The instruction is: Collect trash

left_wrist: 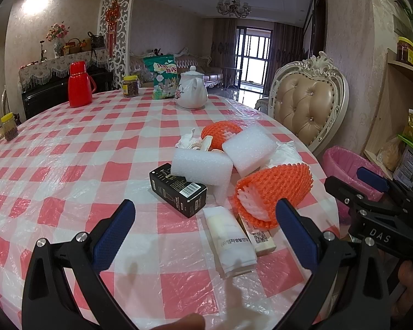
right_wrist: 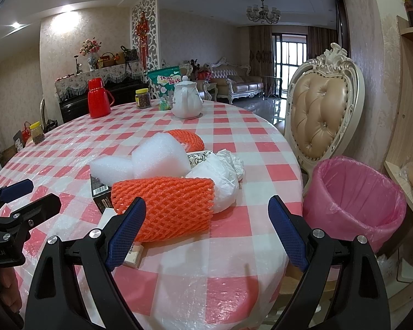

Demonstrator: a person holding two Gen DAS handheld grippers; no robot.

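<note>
A heap of trash lies on the round table (left_wrist: 68,165): a black box (left_wrist: 177,188), two white foam blocks (left_wrist: 202,166), an orange foam net (left_wrist: 275,189), a second net (left_wrist: 220,134), a white wipe packet (left_wrist: 230,243), a small carton (left_wrist: 261,238) and crumpled tissue (left_wrist: 188,140). My left gripper (left_wrist: 205,211) is open and empty, just short of the wipe packet. My right gripper (right_wrist: 206,209) is open and empty, in front of the near orange net (right_wrist: 165,206). The pink-lined bin (right_wrist: 355,198) stands right of the table.
A white teapot (left_wrist: 191,90), red thermos (left_wrist: 79,85), green snack bag (left_wrist: 162,77) and jars (left_wrist: 130,85) stand at the table's far side. A padded chair (right_wrist: 322,110) stands behind the bin. Wooden shelves (right_wrist: 410,110) are at the right.
</note>
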